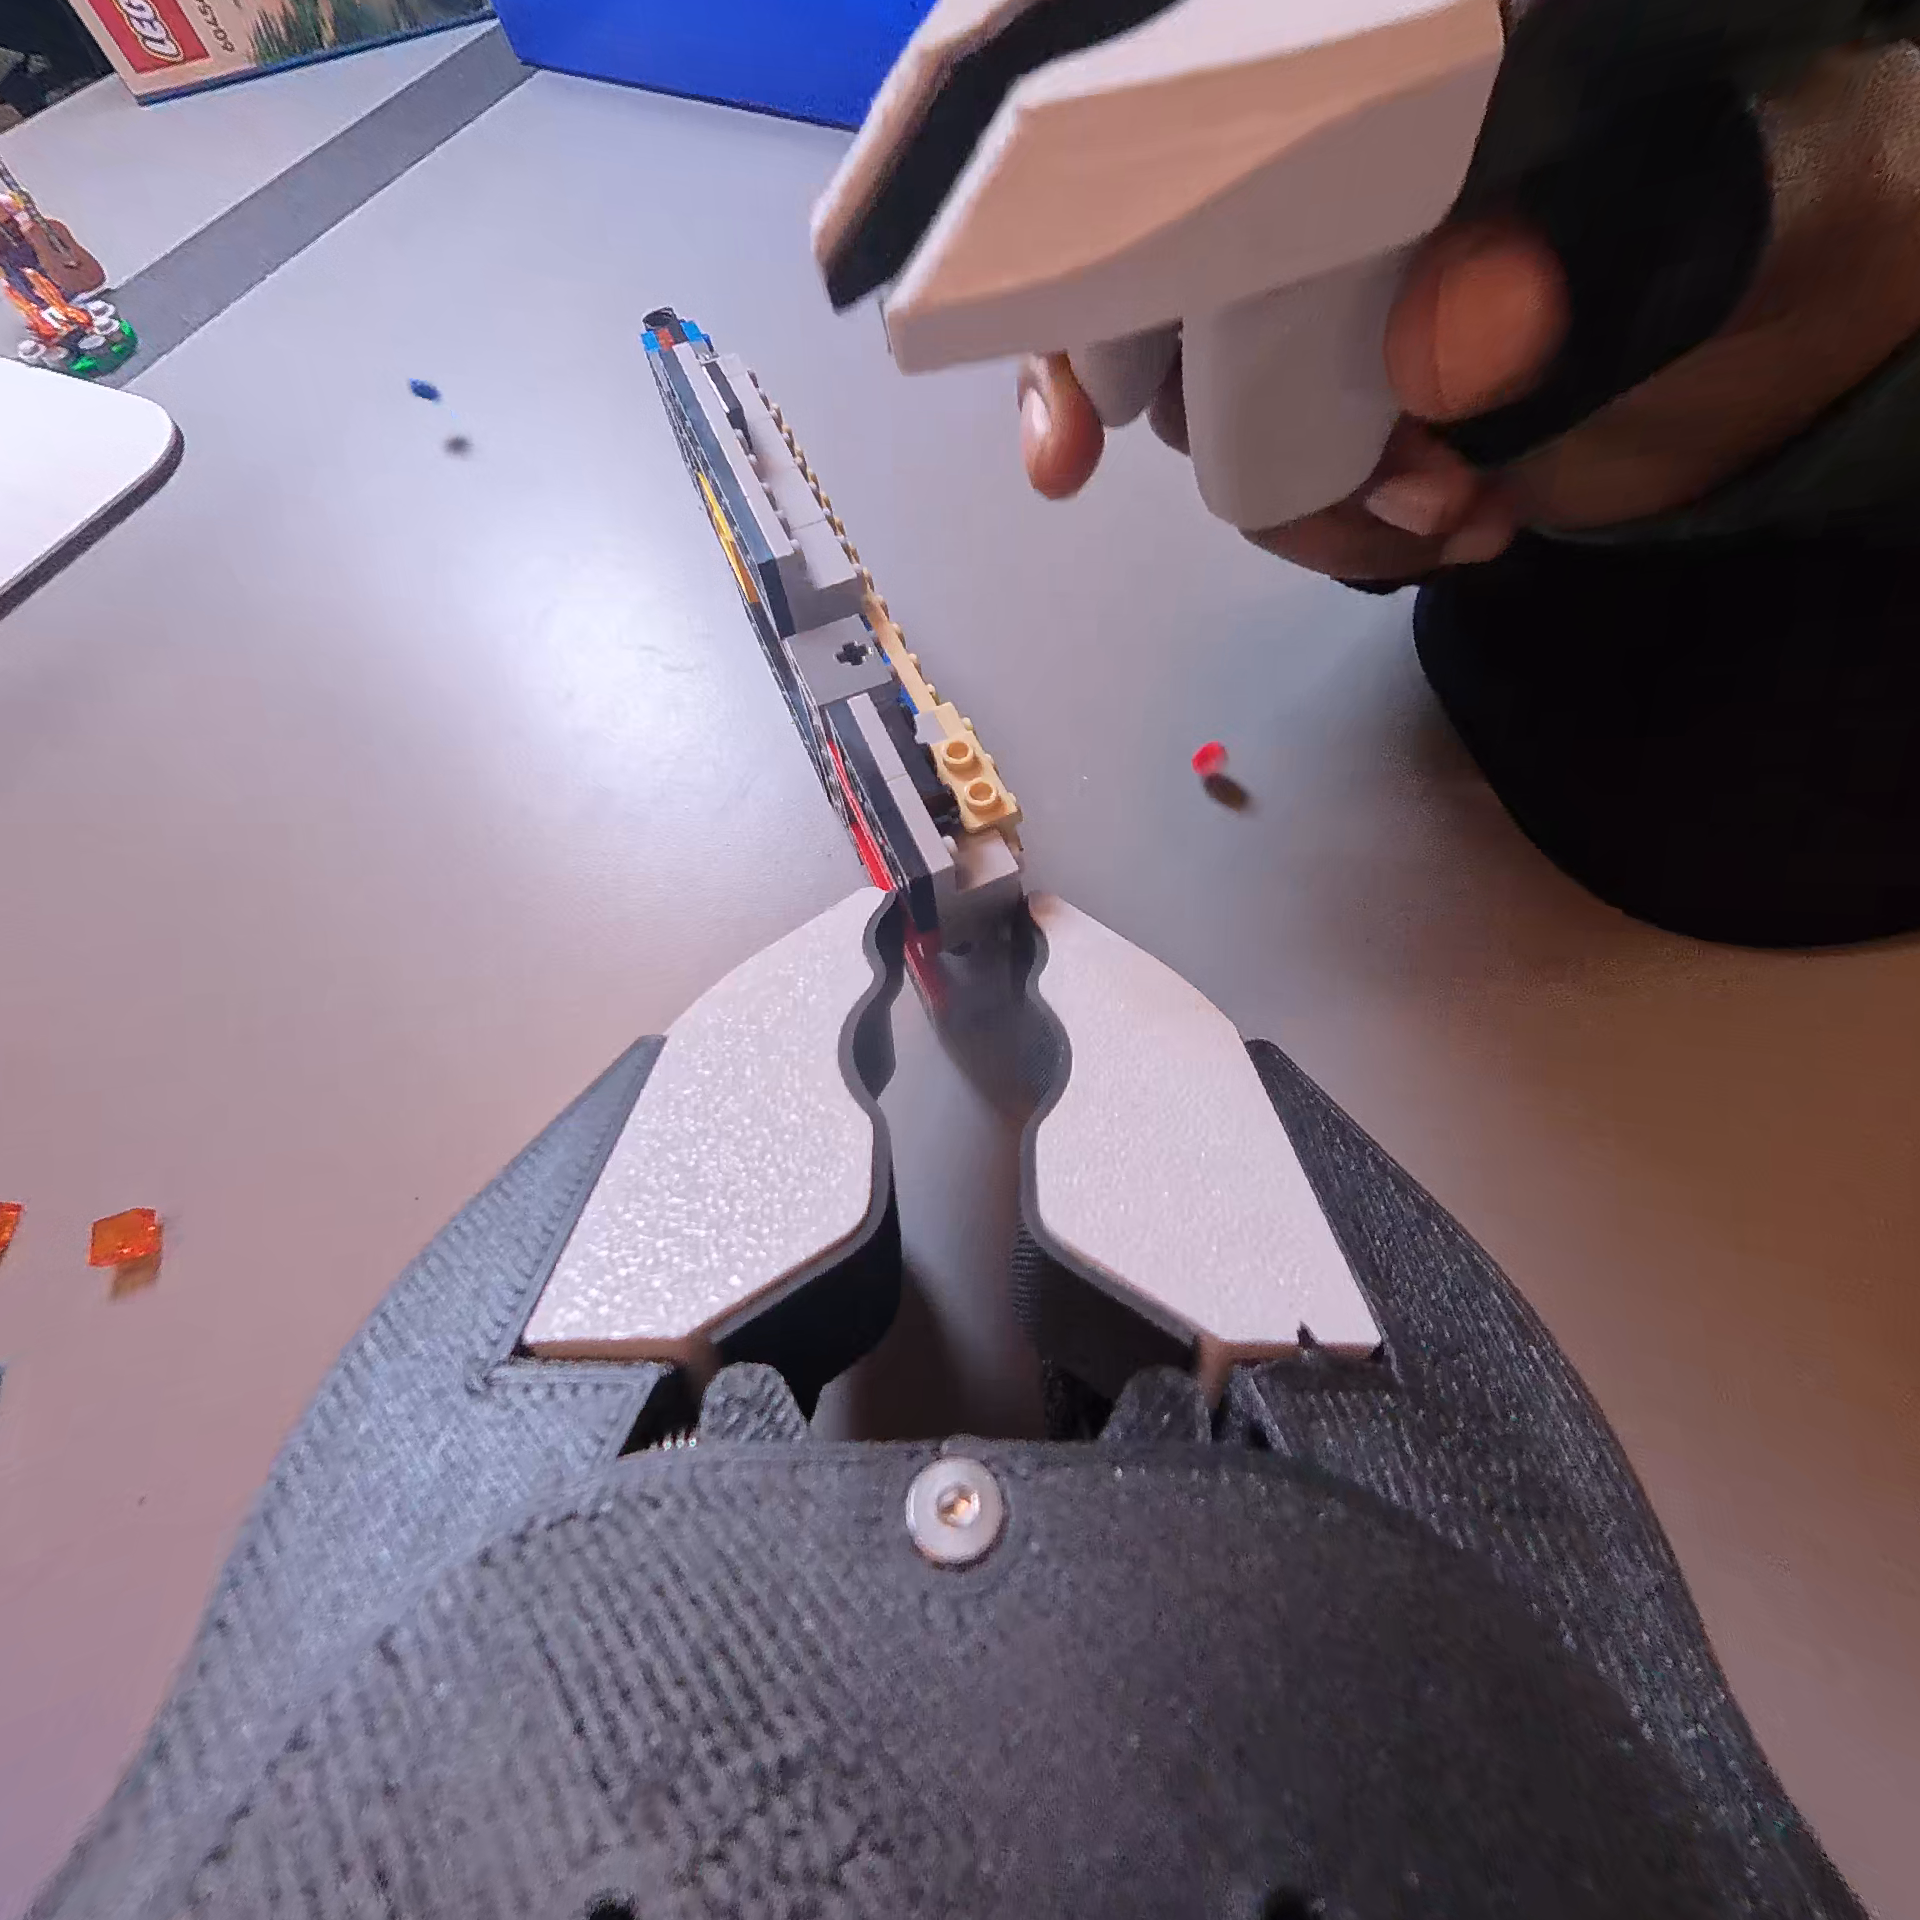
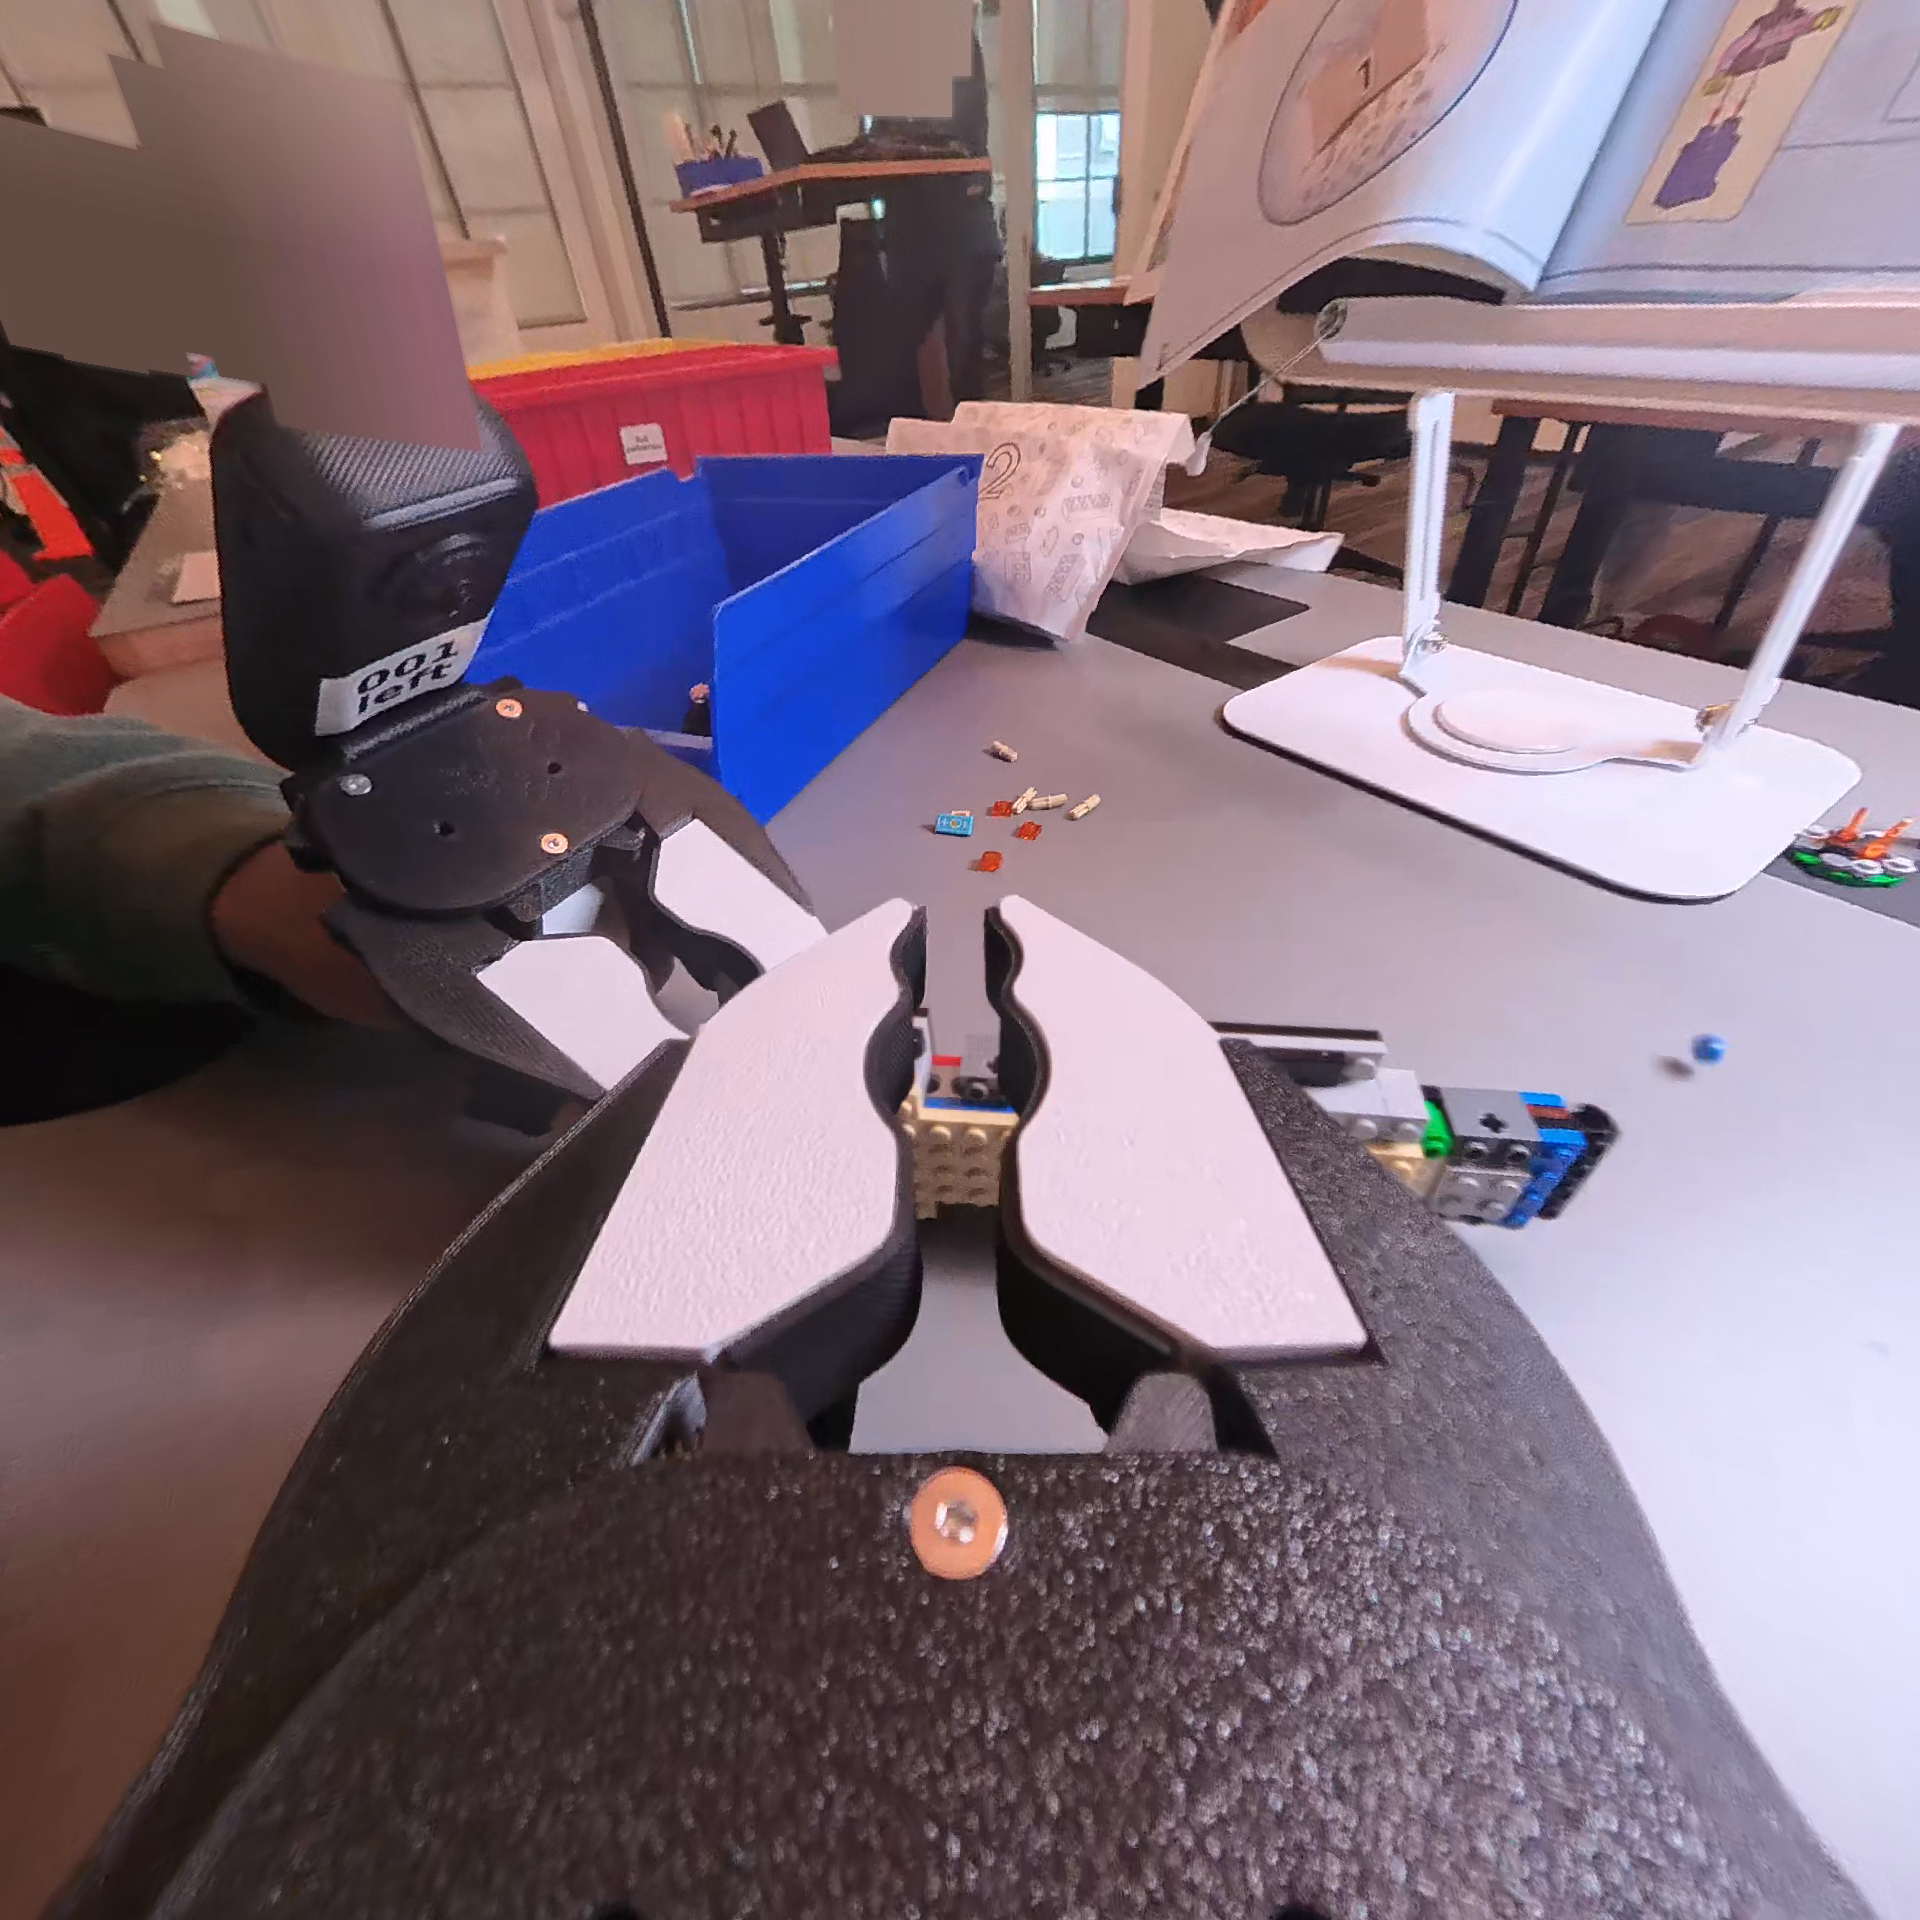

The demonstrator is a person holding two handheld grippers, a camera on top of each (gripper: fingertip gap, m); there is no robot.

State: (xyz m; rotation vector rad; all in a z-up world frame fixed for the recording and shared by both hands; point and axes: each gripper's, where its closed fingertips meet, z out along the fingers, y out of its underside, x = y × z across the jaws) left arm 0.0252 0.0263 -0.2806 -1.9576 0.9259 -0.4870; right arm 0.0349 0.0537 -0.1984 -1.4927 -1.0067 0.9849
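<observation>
Gripping one end of the long grey-and-black brick-built model (image 1: 821, 613) at frame centre, our left gripper (image 1: 956, 914) pinches it; our right gripper (image 2: 954, 914) hovers above, jaws slightly apart, holding nothing.

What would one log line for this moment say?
left tool: grips brick model end | right tool: open above model | table: loose bricks
</observation>
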